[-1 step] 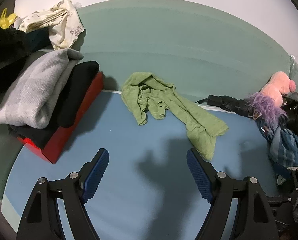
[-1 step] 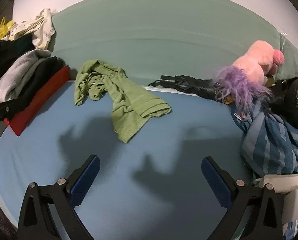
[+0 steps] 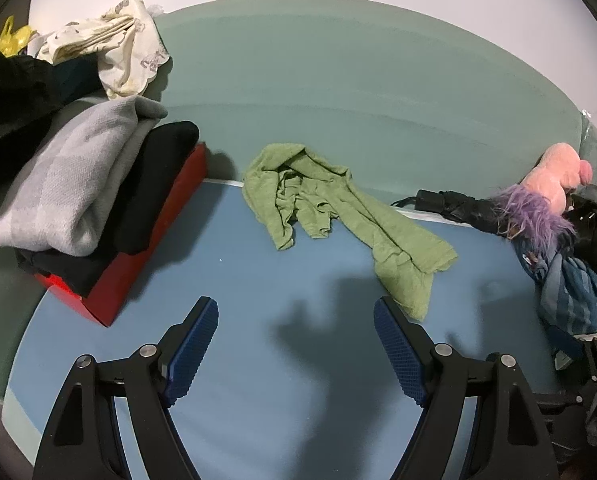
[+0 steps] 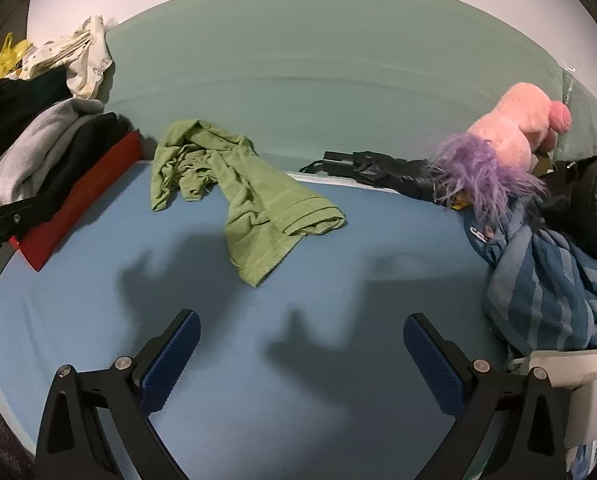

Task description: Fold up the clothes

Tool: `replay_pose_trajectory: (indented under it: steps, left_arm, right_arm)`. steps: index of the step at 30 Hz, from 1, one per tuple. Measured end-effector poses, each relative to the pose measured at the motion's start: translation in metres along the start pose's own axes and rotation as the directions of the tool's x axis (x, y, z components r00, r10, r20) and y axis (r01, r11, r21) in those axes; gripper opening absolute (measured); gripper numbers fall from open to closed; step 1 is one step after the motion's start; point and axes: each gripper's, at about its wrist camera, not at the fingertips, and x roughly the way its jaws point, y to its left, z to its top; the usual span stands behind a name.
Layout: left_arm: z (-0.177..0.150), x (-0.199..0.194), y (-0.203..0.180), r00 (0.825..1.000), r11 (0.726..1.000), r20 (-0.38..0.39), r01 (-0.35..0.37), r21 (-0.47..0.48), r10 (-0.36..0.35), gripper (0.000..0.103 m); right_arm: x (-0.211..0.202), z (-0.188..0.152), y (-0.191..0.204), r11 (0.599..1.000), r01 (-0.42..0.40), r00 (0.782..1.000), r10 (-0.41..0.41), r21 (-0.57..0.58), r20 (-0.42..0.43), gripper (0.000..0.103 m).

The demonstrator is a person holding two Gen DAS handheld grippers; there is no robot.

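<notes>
A crumpled green garment (image 3: 338, 216) lies on the blue surface (image 3: 298, 380) near its far edge; it also shows in the right wrist view (image 4: 250, 200). My left gripper (image 3: 296, 344) is open and empty, hovering in front of the garment, short of its near tip. My right gripper (image 4: 302, 356) is open and empty, in front of and to the right of the garment's near tip. The left gripper's black frame (image 4: 2, 220) shows at the left edge of the right wrist view.
A red box (image 3: 146, 240) with folded grey (image 3: 70, 184) and black clothes stands at the left. A cream garment (image 3: 114, 48) lies behind it. At the right are a pink and purple plush (image 4: 506, 140), a black folded umbrella (image 4: 378, 168) and blue striped cloth (image 4: 558, 288).
</notes>
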Motion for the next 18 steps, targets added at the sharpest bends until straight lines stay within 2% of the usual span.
replay_pose_trajectory:
  steps: [6, 9, 18]
  left_arm:
    - [-0.002, -0.002, -0.002, 1.000, 1.000, 0.026, 0.001, -0.003, -0.001, 0.081]
    - [-0.003, -0.002, -0.001, 1.000, 1.000, 0.026, 0.004, -0.005, -0.004, 0.081]
    - [-0.011, -0.003, 0.004, 1.000, 1.000, -0.004, 0.002, -0.011, -0.002, 0.081]
  right_arm:
    - [0.003, 0.006, 0.012, 0.999, 0.028, 0.999, -0.029, -0.016, -0.036, 0.103]
    - [-0.002, -0.003, 0.011, 1.000, 0.005, 1.000, -0.005, 0.006, 0.012, 0.103]
    - [0.000, -0.003, 0.005, 1.000, -0.018, 1.000, 0.018, 0.010, -0.011, 0.103]
